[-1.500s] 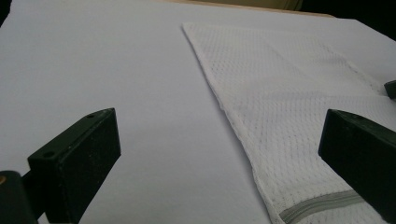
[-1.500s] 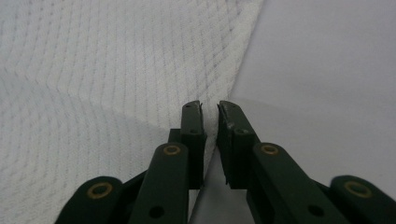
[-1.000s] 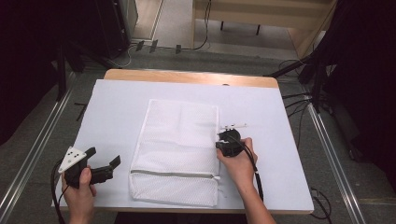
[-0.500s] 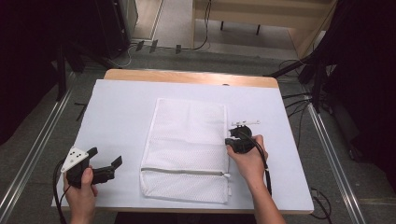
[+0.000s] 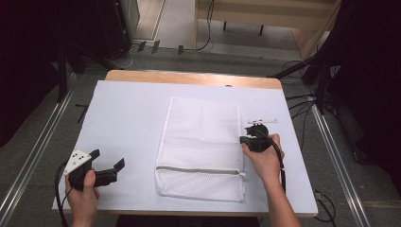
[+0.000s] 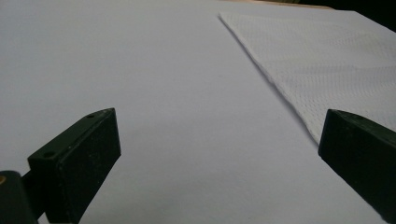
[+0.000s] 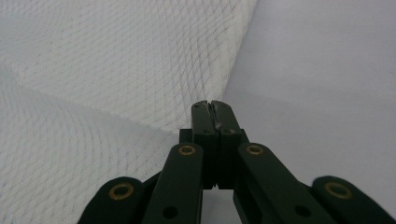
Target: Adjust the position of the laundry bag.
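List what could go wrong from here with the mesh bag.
The right gripper is shut on the right edge of the white mesh laundry bag; pulling sideways could bunch the mesh or let the thin edge slip free. The left gripper stands open, clear of the bag, so nothing anchors the zipper end.

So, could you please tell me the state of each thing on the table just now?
Mesh bag: flat on the table, zip closed, right edge pinched and lifted a little.
Right gripper: shut on the bag's right edge.
Left gripper: open, nothing between the jaws, apart from the bag.
Table: covered by a white sheet.
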Demonstrator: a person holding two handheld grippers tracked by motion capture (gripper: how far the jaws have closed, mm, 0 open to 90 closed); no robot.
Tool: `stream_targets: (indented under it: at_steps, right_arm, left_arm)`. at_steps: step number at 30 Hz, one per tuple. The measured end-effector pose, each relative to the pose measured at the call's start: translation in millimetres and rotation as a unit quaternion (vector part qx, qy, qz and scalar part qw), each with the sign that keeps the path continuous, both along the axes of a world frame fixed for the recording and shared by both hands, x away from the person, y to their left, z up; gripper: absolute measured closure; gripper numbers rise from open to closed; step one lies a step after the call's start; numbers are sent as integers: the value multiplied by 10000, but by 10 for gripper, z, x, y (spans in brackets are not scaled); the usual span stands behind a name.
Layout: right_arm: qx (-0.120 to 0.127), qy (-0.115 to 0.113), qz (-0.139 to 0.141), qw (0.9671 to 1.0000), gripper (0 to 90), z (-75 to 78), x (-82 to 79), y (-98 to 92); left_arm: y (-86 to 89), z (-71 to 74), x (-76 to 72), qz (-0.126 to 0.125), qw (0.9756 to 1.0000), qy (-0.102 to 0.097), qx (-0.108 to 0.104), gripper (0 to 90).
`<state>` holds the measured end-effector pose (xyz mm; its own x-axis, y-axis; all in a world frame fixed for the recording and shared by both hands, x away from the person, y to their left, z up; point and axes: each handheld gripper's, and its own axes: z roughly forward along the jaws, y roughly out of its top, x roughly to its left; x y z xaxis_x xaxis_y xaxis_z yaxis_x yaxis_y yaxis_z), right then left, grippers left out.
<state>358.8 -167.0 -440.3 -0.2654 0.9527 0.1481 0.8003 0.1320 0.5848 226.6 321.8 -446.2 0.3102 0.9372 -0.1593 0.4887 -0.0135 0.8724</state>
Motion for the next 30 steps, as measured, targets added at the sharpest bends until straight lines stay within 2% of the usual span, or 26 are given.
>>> stream_targets:
  at_steps: [4,7,10,12,15,16,20,22,23,24,25,26,27,28,29,30]
  right_arm:
    - [-12,-32,-63,10000,900,-5,40,-95]
    - [-91,-108,-33,9999,900,-17,66,-118]
    - [-59,-178,-37,9998,889,-23,73,-124]
    - [62,-299,-97,9995,765,-10,62,-136]
    - [191,-417,-101,9989,697,23,21,-184]
    - [268,-474,-3,9985,656,32,-28,-225]
    - [198,-547,102,9983,613,32,-146,-292]
    - [261,-618,72,9977,593,38,-289,-402]
    - [261,-618,72,9977,593,38,-289,-402]
    - [356,-661,-7,9972,582,45,-396,-481]
    - [356,-661,-7,9972,582,45,-396,-481]
    - [398,-709,-1,9967,573,49,-504,-539]
    - [398,-709,-1,9967,573,49,-504,-539]
    - [415,-747,-9,9963,558,54,-612,-584]
    - [415,-747,-9,9963,558,54,-612,-584]
    - [521,-811,7,9953,548,57,-715,-629]
  left_arm:
    - [-1,-2,3,2,10000,11,24,0]
    - [-7,-7,7,-19,10000,11,39,0]
    - [-13,-9,6,-15,10000,15,38,0]
    - [-15,-10,5,-15,10000,16,31,0]
    - [-13,-13,10,-16,10000,16,23,0]
    - [-13,-17,11,-26,10000,19,13,0]
    - [-19,-16,9,-31,10000,42,28,0]
    - [-25,-19,11,-33,10000,54,46,0]
    - [-28,-21,13,-32,10000,53,59,0]
    - [-37,-22,15,-45,10000,57,52,0]
    - [-37,-22,15,-45,10000,57,52,0]
    - [-43,-25,16,-58,9999,60,56,0]
    - [-56,-29,17,-63,9999,55,63,0]
    - [-66,-30,16,-72,9999,76,104,0]
    - [-79,-33,17,-96,9998,75,135,0]
    - [-96,-33,18,-95,9998,78,158,0]
